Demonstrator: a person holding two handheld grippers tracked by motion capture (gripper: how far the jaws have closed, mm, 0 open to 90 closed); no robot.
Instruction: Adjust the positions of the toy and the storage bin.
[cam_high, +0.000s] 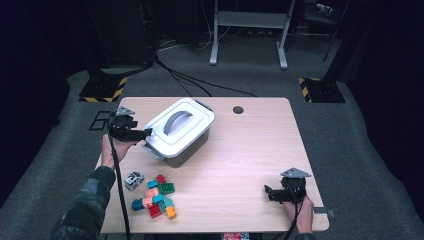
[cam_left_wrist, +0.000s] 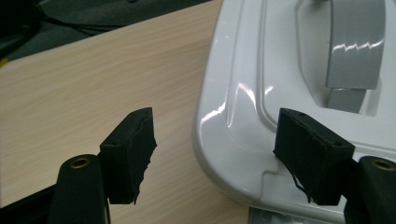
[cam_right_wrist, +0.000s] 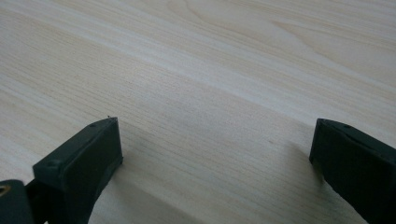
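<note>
Black jaws of the left gripper (cam_high: 142, 134) stand spread astride the white box lid's (cam_left_wrist: 243, 93) corner, untouched. Coloured blocks (cam_high: 157, 196) and a toy car (cam_high: 134, 180) lie nearby. The right gripper (cam_high: 270, 192), spread too, rests well apart.

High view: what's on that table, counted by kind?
Lidded white box: 1
Toy car: 1
Coloured bricks: about 10; they lie in a heap and are too small to count surely
Hand-held tools: 2 (left tool, right tool)
Total: about 14
</note>
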